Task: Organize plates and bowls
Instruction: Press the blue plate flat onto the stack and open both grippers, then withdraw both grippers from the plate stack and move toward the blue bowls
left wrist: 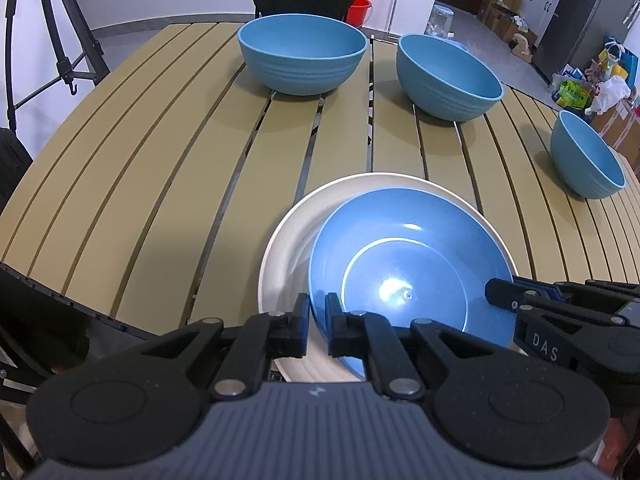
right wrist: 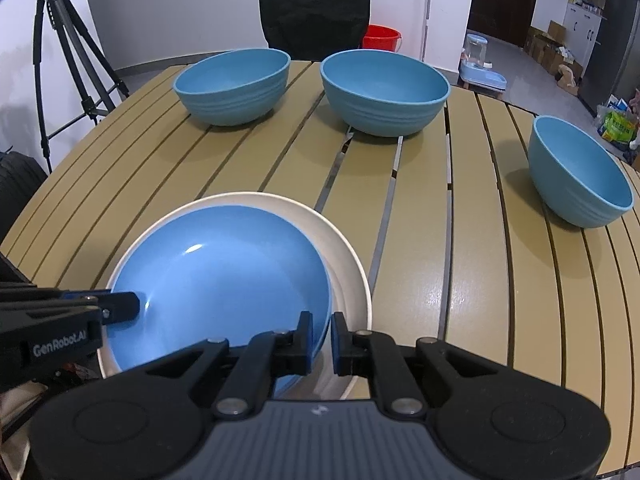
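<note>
A slatted tan table (left wrist: pixel 140 168) is seen carrying all the dishes. Three blue bowls are set apart along its far side: one (left wrist: pixel 302 54) toward the far left, one (left wrist: pixel 448 78) beside it at the middle, and a smaller-looking one (left wrist: pixel 586 156) near the right edge. At the near edge a white plate (left wrist: pixel 288 240) is laid, with a blue plate (left wrist: pixel 408 272) resting on it, shifted off-centre. The blue plate's left rim is pinched by the nearly closed fingers of the left gripper (left wrist: pixel 317 322), and its right rim by those of the right gripper (right wrist: pixel 322 340).
</note>
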